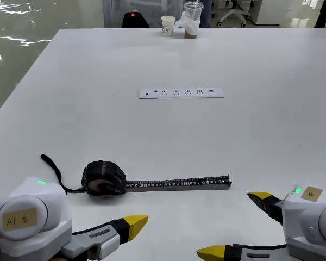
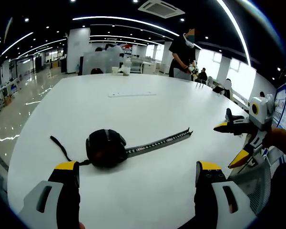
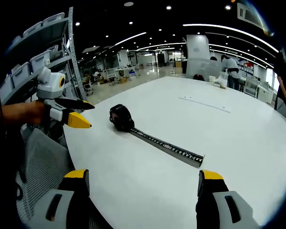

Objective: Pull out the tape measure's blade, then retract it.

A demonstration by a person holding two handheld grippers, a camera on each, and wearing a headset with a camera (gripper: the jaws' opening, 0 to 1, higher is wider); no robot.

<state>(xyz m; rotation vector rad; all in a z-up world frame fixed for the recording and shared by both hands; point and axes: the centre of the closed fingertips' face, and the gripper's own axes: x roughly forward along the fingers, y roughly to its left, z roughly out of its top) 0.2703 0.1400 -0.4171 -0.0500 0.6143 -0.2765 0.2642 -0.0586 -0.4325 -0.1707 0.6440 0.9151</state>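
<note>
Where writing can be made out, it is sparse. A tan sticker (image 1: pixel 19 219) on the left gripper's (image 2: pixel 137 167) round white housing reads "A1" plus one handwritten character. A second sticker (image 1: pixel 311 193), on the right gripper (image 1: pixel 234 224), is too small to read. The blade (image 1: pixel 179 183) carries printed graduations and numerals, none legible. The white power strip (image 1: pixel 181 93) shows dark socket markings but no readable text.

Tape measure (image 1: pixel 104 178): rounded black case, matte, resting on the smooth white bench (image 1: pixel 233 136). A thin black strap (image 1: pixel 53 169) trails off its left end. The blade is dark, flat and narrow, and lies drawn out to the right along the bench with its hook end free.

Left fingers (image 2: pixel 66 168): yellow-tipped, grey and black, spread wide, gripping nothing. The case lies ahead of them, between their lines, not touching.

Right fingers (image 3: pixel 210 175): likewise spread and empty. The blade's hook end lies ahead of them, apart.

A paper cup (image 1: pixel 168 25) and a clear plastic cup (image 1: pixel 193 19) stand at the bench's far edge.
</note>
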